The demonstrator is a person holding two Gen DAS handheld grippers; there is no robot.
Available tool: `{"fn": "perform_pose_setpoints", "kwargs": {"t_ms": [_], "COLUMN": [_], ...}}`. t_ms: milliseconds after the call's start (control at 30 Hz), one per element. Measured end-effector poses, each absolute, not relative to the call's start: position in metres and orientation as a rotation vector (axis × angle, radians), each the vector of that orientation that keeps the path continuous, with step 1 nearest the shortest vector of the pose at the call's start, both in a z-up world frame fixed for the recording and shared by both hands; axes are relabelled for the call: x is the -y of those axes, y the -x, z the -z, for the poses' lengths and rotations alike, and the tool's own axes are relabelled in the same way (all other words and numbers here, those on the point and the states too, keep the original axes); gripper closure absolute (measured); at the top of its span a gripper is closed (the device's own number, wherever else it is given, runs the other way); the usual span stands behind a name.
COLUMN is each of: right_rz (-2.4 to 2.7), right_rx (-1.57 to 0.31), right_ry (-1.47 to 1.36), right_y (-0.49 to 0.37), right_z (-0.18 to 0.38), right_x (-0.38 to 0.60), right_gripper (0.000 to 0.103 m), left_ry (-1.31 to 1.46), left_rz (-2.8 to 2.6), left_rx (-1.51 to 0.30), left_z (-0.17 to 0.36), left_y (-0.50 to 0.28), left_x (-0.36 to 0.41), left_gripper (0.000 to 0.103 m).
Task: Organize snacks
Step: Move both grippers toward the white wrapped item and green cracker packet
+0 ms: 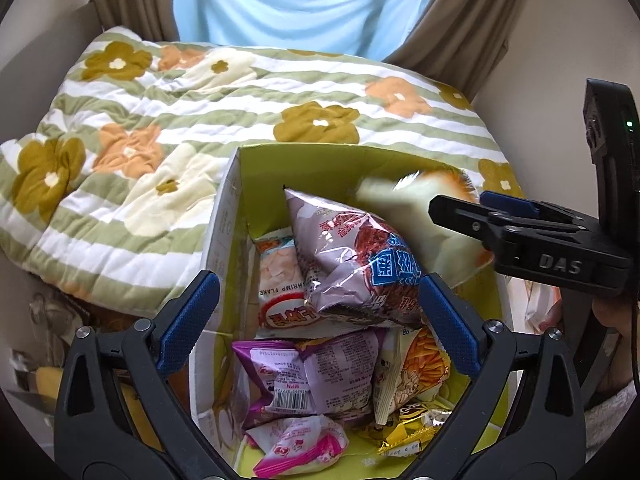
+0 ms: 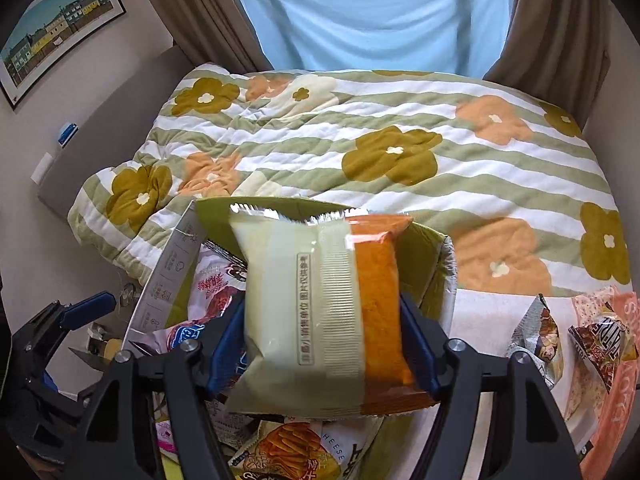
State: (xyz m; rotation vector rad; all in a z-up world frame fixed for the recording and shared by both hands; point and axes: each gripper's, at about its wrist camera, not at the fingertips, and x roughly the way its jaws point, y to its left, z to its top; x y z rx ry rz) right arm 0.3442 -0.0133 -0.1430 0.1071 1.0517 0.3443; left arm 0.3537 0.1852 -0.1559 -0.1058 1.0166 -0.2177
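Note:
A yellow-green cardboard box (image 1: 256, 168) on the bed holds several snack packets, among them a grey-purple bag (image 1: 352, 256) and a purple packet (image 1: 320, 376). My left gripper (image 1: 316, 320) is open and empty, its jaws spread wide above the box. My right gripper (image 2: 320, 340) is shut on a cream-and-orange snack packet (image 2: 316, 312) and holds it over the box (image 2: 424, 248). That packet shows blurred in the left wrist view (image 1: 416, 208), at the box's far right corner, with the right gripper (image 1: 452, 208) on it.
A striped floral quilt (image 2: 400, 152) covers the bed behind the box. More snack bags (image 2: 540, 332) lie to the right on a pink cloth (image 2: 616, 400). Scissors (image 2: 92, 356) lie left of the box. Curtains and a window are at the back.

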Motion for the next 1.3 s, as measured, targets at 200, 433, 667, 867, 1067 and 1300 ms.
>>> {"fn": "perform_pose_setpoints", "kwargs": {"t_ms": [200, 433, 667, 867, 1067, 1300], "right_rz": [-0.347, -0.33, -0.29, -0.196, -0.082, 0.055], "right_rx": [-1.048, -1.036, -0.987, -0.952, -0.922, -0.919], "right_ry": [-0.118, -0.134, -0.142, -0.156, -0.193, -0.225], "right_y": [-0.33, -0.31, -0.286, -0.258, -0.226, -0.182], "right_z": [0.143, 0.137, 0.117, 0.1, 0.089, 0.092], "right_x": [0.017, 0.022, 0.029, 0.053, 0.106, 0.182], "right_gripper": [0.015, 0.015, 0.015, 0.015, 0.015, 0.015], "left_ry": [0.11, 0.107, 0.097, 0.09, 0.058, 0.012], "left_rz": [0.211, 0.225, 0.274, 0.361, 0.437, 0.513], "left_rx": [-1.028, -1.011, -0.981, -0.965, -0.945, -0.935], "left_z": [0.16, 0.152, 0.139, 0.132, 0.122, 0.115], "left_y": [-0.345, -0.329, -0.316, -0.309, -0.301, -0.292], "left_x": [-0.185, -0.18, -0.172, -0.148, -0.106, -0.025], "left_gripper": [0.004, 0.004, 0.004, 0.004, 0.004, 0.004]}}
